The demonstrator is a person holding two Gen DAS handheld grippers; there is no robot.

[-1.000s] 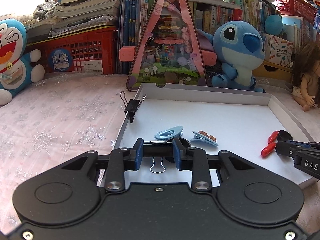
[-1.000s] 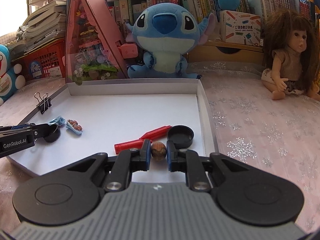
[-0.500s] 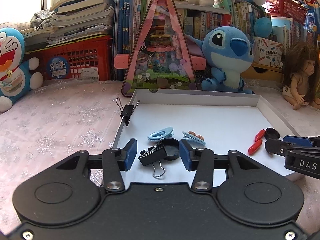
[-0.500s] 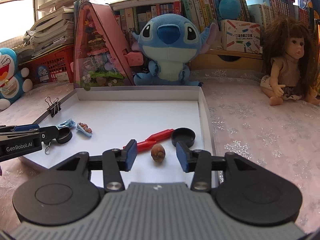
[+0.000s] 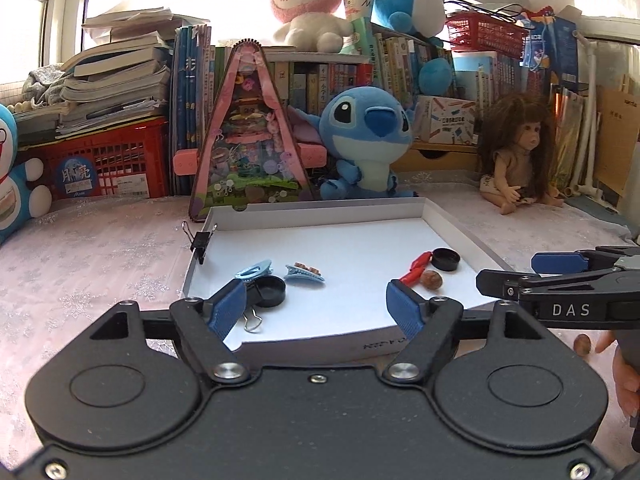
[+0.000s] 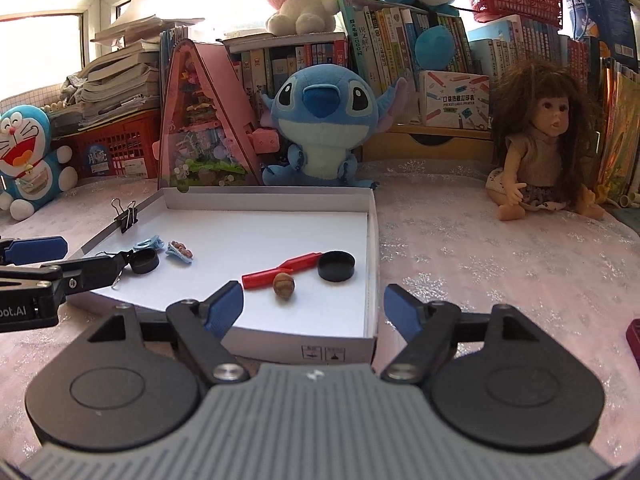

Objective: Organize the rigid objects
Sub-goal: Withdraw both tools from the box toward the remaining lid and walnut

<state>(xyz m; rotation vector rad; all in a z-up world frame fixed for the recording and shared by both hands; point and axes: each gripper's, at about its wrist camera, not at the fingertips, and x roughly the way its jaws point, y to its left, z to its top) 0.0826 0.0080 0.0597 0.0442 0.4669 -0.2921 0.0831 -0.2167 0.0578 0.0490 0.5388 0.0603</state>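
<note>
A white tray (image 5: pixel 320 334) (image 6: pixel 372 240) lies on the pale cloth. My left gripper (image 5: pixel 316 309) (image 6: pixel 96 253) hovers at the tray's near left corner. Its jaws are opening with nothing pressed between them. A small black binder clip (image 5: pixel 252 318) lies in the tray, half hidden behind the left finger, beside a black cap (image 5: pixel 270 290). My right gripper (image 6: pixel 312 308) (image 5: pixel 506 270) hangs at the near right corner, jaws opening and empty. A brown nut (image 6: pixel 284 285) (image 5: pixel 431 280) lies just ahead of it, next to a red clip (image 6: pixel 280 272) and a second black cap (image 6: pixel 336 266).
The tray also holds two blue hair clips (image 5: pixel 254 270) (image 5: pixel 304 272), and another binder clip (image 5: pixel 199 240) grips its left rim. A second nut (image 5: pixel 582 345) lies on the cloth by a person's fingers (image 5: pixel 624 376). A pink triangular case (image 6: pixel 200 128), a blue plush (image 6: pixel 320 120) and a doll (image 6: pixel 544 152) stand behind.
Both grippers went from shut to open. The left let go of the binder clip and the right let go of the nut, both into the tray. Both drew back and rose.
</note>
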